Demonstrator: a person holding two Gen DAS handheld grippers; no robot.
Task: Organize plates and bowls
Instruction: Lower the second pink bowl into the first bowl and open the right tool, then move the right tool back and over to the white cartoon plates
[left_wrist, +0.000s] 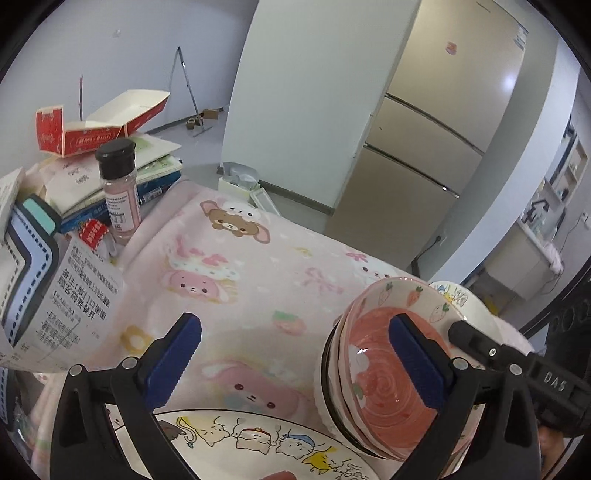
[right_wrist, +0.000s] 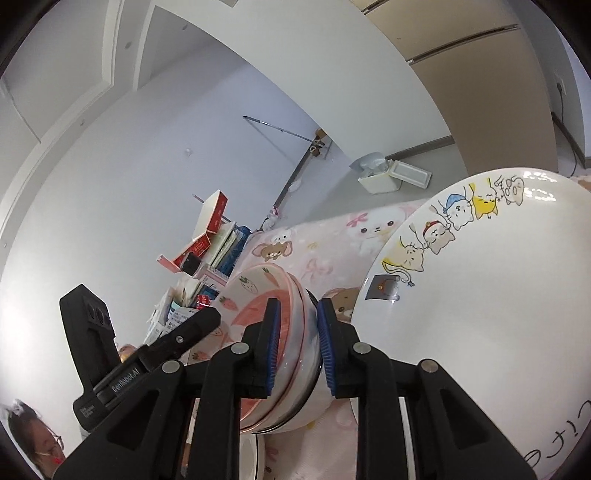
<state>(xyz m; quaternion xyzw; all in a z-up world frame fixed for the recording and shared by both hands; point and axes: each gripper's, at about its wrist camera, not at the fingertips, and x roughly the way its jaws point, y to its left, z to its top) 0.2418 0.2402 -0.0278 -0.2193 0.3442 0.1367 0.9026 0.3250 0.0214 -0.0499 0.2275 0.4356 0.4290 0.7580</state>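
The left tongs (left_wrist: 295, 363) stand wide apart with nothing between the blue pads, hanging over a surface (left_wrist: 258, 266) covered by a pink cartoon-animal cloth. One pad sits in front of a stack of bowls (left_wrist: 373, 369) on the right of that view, but does not press on it.

The right tongs (right_wrist: 297, 349) are clamped on the rim of that stack of bowls (right_wrist: 295, 325): one pad lies inside the top bowl, the other against the outer wall of the stack. The top bowl is pink inside with a swirl pattern and a strawberry-and-carrot rim; nothing can be seen in it. At least two more bowls nest beneath it, and the stack is tilted in the grip. In the left wrist view another white dish with drawings (left_wrist: 456, 299) shows just behind the stack.

A large white plate (right_wrist: 480, 314) with cartoon cats along its rim lies just right of the stack in the right wrist view; in the left wrist view it sits at the near edge, under the open tongs. It carries no food.

At the far left of the surface a pile of booklets and packets (left_wrist: 147, 173) bears an open red-and-white carton (left_wrist: 107, 122). A spice jar (left_wrist: 120, 188) with a black cap and pink contents stands beside it. On the floor beyond, a small white bin (left_wrist: 240, 182) stands with its lid open.
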